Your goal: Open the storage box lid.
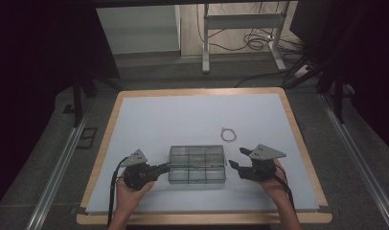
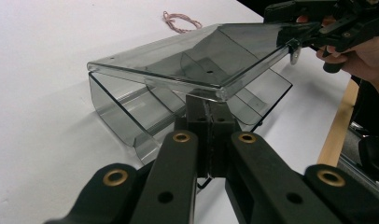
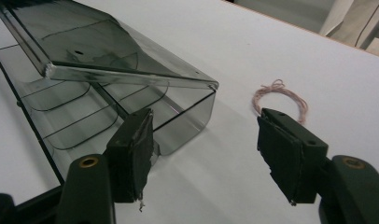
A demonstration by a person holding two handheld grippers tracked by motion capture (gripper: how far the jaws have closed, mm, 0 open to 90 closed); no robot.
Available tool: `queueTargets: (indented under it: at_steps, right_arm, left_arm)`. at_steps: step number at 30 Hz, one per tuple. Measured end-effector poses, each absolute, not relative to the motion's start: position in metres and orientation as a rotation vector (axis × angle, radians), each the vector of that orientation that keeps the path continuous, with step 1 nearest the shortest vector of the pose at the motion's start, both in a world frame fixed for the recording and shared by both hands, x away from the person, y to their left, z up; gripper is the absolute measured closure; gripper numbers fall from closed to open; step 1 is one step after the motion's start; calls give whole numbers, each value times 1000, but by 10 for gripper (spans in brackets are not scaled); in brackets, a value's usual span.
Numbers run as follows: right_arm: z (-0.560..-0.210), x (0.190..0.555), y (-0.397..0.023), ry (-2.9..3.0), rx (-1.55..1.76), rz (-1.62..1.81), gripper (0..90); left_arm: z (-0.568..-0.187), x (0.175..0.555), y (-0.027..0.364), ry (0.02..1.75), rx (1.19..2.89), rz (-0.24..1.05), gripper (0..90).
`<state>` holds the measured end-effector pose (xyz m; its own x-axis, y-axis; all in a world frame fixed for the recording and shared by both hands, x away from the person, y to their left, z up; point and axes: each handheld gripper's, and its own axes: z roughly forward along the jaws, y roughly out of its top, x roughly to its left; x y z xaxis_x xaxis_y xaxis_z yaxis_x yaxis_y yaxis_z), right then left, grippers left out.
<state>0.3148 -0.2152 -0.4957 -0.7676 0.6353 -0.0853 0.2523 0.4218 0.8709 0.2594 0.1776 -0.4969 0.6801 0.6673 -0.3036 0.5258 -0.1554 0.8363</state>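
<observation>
A smoky clear compartment box lies on the white mat, with its lid lifted and tilted above the base. My left gripper is at the box's left side and is shut on the lid's edge. My right gripper stands open just off the box's right end. In the right gripper view its jaws hold nothing; one pad sits in front of the base's corner, under the raised lid.
A small loop of pinkish string lies on the mat behind the right gripper, string just beyond its right jaw. The mat covers a wooden table; its front edge is close to the hands.
</observation>
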Motion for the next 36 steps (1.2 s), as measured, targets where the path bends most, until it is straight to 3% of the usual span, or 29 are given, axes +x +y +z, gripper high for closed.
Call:
queueTargets:
  at_steps: [36]
  right_arm:
    - [-487,314,-173,2299,481,1310,501]
  left_arm:
    - [-496,261,175,937,1817,159,900]
